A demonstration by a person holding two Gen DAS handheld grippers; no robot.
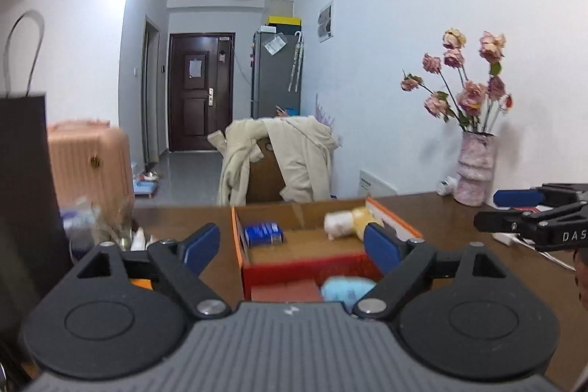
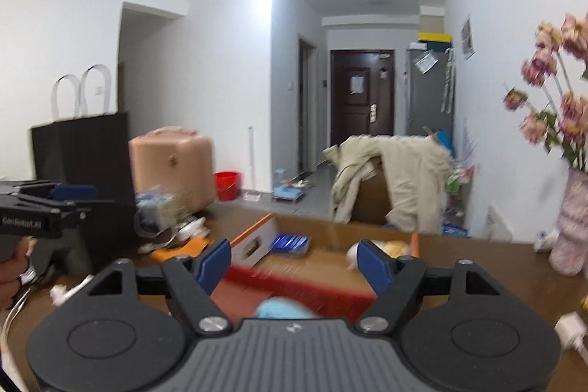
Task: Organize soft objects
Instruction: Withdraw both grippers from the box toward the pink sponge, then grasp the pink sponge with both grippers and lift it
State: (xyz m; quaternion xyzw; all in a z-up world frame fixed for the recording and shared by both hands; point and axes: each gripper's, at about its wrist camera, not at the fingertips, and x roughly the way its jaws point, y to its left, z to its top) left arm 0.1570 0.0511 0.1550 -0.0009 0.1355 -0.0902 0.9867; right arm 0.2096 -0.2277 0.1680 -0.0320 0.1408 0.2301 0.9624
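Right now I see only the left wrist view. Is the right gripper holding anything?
Observer: No. The right gripper is open, with nothing between its fingers.
Operator: What is on the floor past the suitcase?
Observer: A red bucket stands just right of the pink suitcase.
Operator: And the outside of the box's left side?
Observer: The box has a grey flap with a hand slot, leaning outward on that side.
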